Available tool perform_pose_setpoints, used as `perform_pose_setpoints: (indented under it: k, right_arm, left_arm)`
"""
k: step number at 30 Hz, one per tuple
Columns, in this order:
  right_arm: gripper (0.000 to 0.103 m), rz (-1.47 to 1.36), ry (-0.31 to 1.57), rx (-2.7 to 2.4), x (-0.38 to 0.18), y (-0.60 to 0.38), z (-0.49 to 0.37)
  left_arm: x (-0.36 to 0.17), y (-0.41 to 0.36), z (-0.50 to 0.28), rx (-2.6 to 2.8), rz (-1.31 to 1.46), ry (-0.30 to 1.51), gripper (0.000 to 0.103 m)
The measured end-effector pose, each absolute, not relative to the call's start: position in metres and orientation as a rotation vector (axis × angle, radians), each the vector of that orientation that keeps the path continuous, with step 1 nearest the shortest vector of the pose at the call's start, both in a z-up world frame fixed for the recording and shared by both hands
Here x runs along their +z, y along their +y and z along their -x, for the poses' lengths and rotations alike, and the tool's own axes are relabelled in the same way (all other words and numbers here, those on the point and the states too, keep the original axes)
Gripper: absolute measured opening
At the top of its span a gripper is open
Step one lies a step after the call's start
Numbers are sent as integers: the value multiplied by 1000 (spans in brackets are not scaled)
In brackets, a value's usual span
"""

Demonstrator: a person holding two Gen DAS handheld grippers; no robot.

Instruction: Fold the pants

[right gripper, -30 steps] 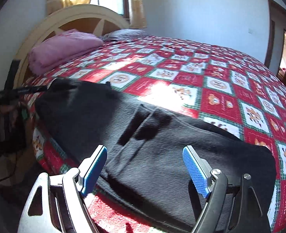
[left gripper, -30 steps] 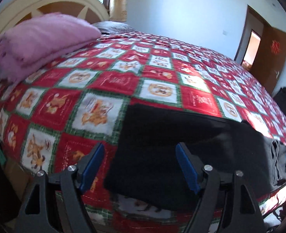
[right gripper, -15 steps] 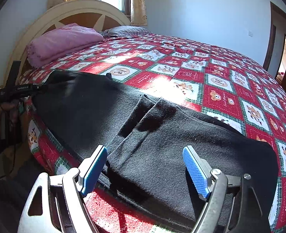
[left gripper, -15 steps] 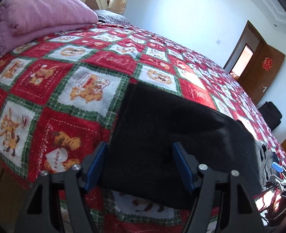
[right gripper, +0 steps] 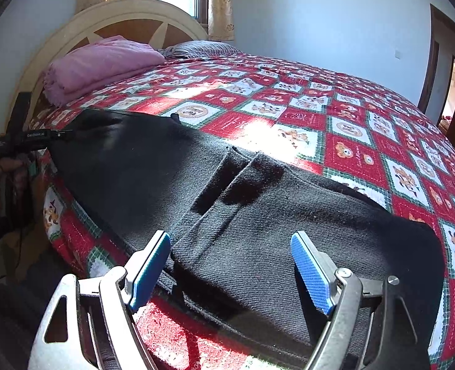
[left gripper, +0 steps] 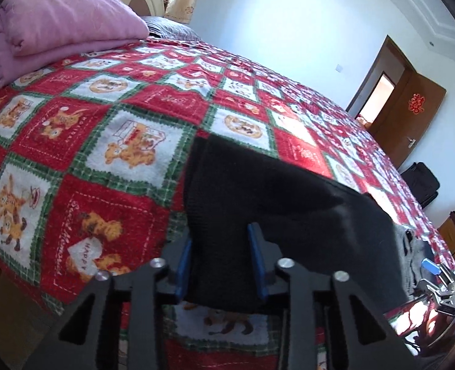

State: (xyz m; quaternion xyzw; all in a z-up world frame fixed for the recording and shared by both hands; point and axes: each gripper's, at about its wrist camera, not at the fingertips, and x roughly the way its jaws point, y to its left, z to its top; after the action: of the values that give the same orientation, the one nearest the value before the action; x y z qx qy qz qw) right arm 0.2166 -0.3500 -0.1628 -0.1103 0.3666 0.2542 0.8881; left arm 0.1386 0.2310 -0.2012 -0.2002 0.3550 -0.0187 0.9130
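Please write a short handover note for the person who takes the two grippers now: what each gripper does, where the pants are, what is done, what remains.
Left gripper: jaws have just been closing on the near corner of the black pants; the cloth is between the blue pads and looks pinched.
Right gripper: open, hanging over the other end of the pants, gripping nothing.
Pants: spread lengthwise along the near edge of the red patterned bedspread, legs apparently laid one on the other.
Pink folded blanket: by the headboard, out of the way.
Done: pants laid out, left end taken.
Left: grip the right end, then fold the pants across.
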Motion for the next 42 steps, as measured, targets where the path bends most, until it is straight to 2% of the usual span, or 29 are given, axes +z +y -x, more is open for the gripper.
perform_pose_setpoints:
  k: [7,14,20,30,36,42]
  right_arm:
    - [82,221,766,505,-162,-355,-220]
    - [82,175,752,455,-142,-373,-226]
    - [82,77,743,386,-118,-414,-231]
    - [82,-47,752,196,-104,-506,-233]
    - [82,-141,756,113,-107,-555,-232]
    - [82,-187,756,72,-116,-580,-235]
  left_arm:
    - [-194,241,-129,-118,515,647,25]
    - [-138,216,-119,-240,492,502,25]
    - [-89,153,-124,-352,385,458,25]
    - [-39,32,-141,-624,276,456,24]
    - [-37,-44,-156,-741,179,527,24]
    - [-59,-119,-162,-834,67,630,24]
